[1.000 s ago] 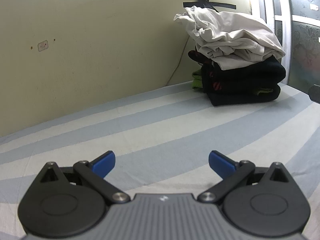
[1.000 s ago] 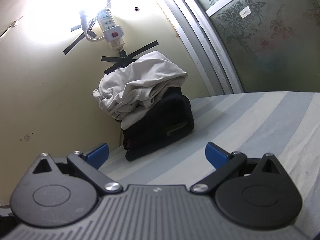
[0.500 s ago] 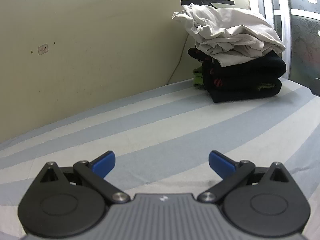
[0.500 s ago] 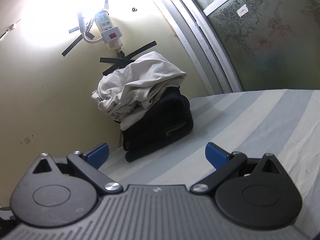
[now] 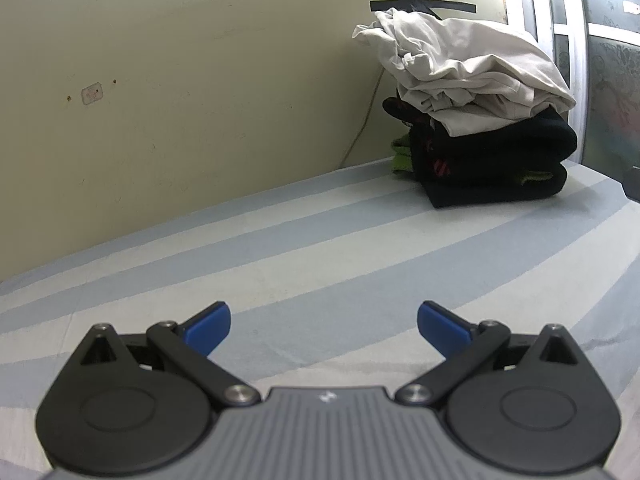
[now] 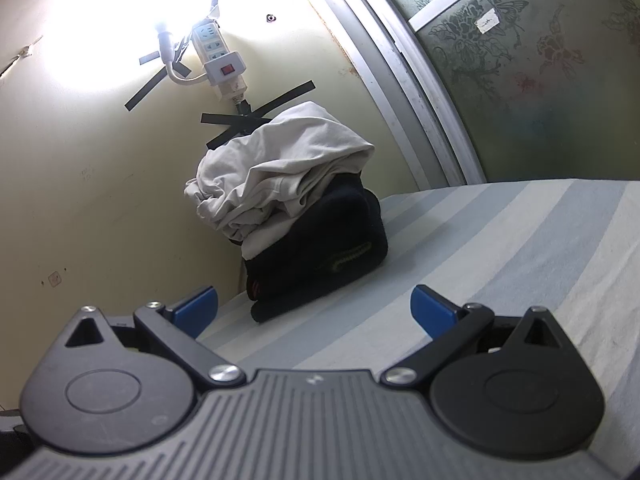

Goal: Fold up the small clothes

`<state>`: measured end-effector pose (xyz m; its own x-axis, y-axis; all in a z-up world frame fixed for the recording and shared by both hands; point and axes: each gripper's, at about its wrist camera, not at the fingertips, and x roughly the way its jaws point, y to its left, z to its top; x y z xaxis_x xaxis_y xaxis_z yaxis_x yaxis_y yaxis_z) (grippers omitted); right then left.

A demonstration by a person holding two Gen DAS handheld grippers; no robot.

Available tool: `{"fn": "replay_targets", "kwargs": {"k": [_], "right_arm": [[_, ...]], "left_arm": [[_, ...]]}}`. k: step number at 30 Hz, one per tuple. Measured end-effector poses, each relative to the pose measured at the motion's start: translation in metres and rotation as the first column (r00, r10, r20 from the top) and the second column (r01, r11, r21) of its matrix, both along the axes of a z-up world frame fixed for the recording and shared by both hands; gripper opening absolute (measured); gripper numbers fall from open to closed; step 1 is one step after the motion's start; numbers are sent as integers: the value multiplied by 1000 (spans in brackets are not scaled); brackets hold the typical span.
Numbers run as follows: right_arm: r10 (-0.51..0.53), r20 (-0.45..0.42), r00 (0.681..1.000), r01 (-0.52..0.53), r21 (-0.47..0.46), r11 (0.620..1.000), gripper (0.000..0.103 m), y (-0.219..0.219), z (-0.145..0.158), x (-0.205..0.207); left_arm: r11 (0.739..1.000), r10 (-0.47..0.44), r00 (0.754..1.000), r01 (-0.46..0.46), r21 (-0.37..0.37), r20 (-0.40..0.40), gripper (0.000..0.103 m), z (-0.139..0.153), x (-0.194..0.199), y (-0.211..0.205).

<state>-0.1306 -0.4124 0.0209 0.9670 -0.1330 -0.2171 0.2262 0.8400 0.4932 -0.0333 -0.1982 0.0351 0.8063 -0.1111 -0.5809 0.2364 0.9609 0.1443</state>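
Note:
A stack of clothes stands in the far corner of the striped bed: a crumpled white garment (image 5: 464, 72) lies on top of folded black garments (image 5: 496, 168), with a bit of green cloth (image 5: 402, 158) behind. The same white garment (image 6: 280, 172) and black garments (image 6: 328, 252) show in the right wrist view. My left gripper (image 5: 324, 328) is open and empty, low over the sheet, well short of the stack. My right gripper (image 6: 314, 308) is open and empty, tilted, pointing at the stack from nearer.
The blue and white striped sheet (image 5: 320, 248) covers the bed. A yellow wall (image 5: 180, 80) runs behind it. A power strip (image 6: 222, 64) taped to the wall hangs above the stack, beside a bright lamp (image 6: 164, 34). A patterned glass door (image 6: 540, 60) stands at the right.
Both grippers shifted slightly; the stack sits a little further right in the left view and looks slightly nearer in the right view. Both stay open and empty.

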Motion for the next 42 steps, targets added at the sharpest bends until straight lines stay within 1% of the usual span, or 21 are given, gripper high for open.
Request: {"fn": "replay_targets", "kwargs": {"k": [9,14,20,31,39,42], "right_arm": [[-4,4,1000,4,2,1000,103,1,0,0],[-2,6,1000,2,1,1000,103,1,0,0],[3,9,1000,-3,-1,1000,103,1,0,0],[1,10,1000,-1,-1,1000,103,2,0,-1],[0,11,1000,0,1,1000,103,2,0,-2],[4,17,1000,-4,14,1000,103,0,0,-1]], "left_arm": [[1000,0,1000,0,-3,-6,103,1,1,4],[1000,14,1000,-14,-2,5,103,3,0,4],[998,36,999,-37,51,34,103,4,-2,3],[997,6,999,-10,76,51,103,4,-7,2],[996,8,998,-13,83,54,103,3,-7,2],[995,5,998,-12,102,63,103,1,-7,1]]}}
